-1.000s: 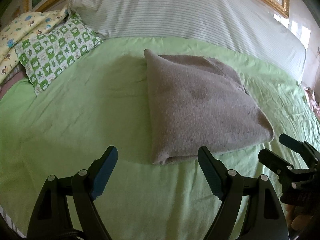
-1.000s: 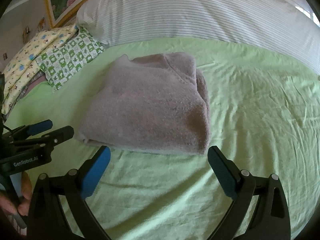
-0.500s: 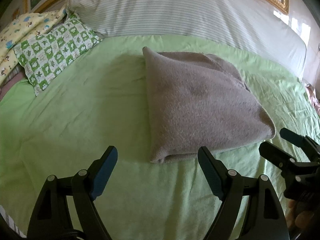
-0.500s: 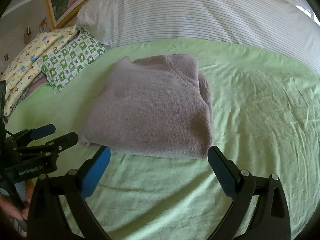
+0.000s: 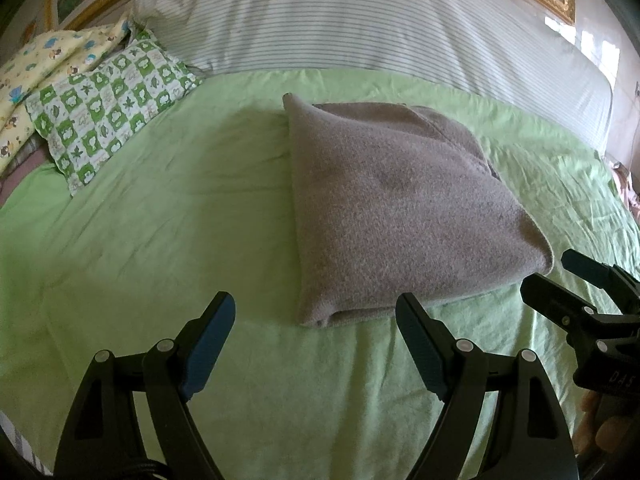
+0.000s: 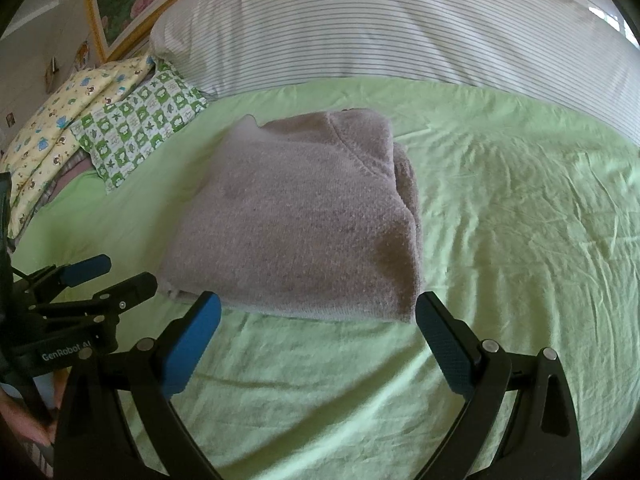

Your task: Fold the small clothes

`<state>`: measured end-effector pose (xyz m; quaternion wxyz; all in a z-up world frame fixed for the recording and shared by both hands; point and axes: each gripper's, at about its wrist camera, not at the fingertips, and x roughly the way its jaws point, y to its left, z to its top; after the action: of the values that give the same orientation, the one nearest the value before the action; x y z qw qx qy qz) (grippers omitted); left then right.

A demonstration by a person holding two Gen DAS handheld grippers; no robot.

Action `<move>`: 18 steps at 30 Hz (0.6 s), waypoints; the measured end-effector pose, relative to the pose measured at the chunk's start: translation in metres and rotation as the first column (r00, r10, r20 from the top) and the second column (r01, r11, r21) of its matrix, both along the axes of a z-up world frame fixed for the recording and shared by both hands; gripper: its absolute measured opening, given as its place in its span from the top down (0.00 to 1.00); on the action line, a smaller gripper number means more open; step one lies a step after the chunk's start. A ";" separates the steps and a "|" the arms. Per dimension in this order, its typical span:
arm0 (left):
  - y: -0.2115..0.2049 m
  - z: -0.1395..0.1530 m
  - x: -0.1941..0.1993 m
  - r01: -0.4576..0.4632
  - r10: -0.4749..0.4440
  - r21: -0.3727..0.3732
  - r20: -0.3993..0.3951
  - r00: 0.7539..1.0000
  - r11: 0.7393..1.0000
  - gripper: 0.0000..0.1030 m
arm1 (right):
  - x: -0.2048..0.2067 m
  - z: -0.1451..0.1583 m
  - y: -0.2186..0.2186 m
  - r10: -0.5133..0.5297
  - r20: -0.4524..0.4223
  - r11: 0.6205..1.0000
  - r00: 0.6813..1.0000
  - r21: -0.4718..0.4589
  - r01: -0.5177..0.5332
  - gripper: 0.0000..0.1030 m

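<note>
A grey knit garment [image 5: 396, 208] lies folded into a thick rectangle on the green bedsheet [image 5: 160, 240]; it also shows in the right wrist view [image 6: 304, 224]. My left gripper [image 5: 316, 312] is open and empty, hovering just short of the garment's near left corner. My right gripper [image 6: 318, 312] is open and empty, just short of the garment's near edge. Each gripper shows at the side of the other's view: the right one [image 5: 560, 276] and the left one [image 6: 110, 276], both open.
A large striped white pillow [image 5: 360, 28] lies across the head of the bed. A green-and-white checked pillow [image 5: 104, 120] and a yellow patterned one [image 5: 36, 68] lie at the far left. The sheet [image 6: 520, 220] is wrinkled to the right of the garment.
Both grippers have crept slightly closer to the folded garment, staying open. The garment has not moved.
</note>
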<state>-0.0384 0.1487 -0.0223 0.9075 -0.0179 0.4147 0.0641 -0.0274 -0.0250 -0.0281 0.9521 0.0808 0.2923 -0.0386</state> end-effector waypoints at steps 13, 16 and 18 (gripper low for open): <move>0.001 0.000 0.001 -0.006 0.006 -0.004 -0.004 1.000 1.000 0.19 | 0.002 0.002 0.000 -0.003 0.003 1.000 1.000 0.000 0.003 0.05; 0.001 0.000 0.001 -0.007 0.007 -0.003 -0.003 1.000 1.000 0.19 | 0.003 0.003 0.000 -0.001 0.004 1.000 1.000 -0.001 0.001 0.05; 0.001 0.000 0.001 -0.008 0.008 -0.002 -0.004 1.000 1.000 0.19 | 0.003 0.002 0.000 -0.002 0.001 1.000 1.000 -0.001 0.002 0.05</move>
<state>-0.0374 0.1496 -0.0220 0.9065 -0.0202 0.4163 0.0671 -0.0245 -0.0255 -0.0258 0.9523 0.0805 0.2918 -0.0396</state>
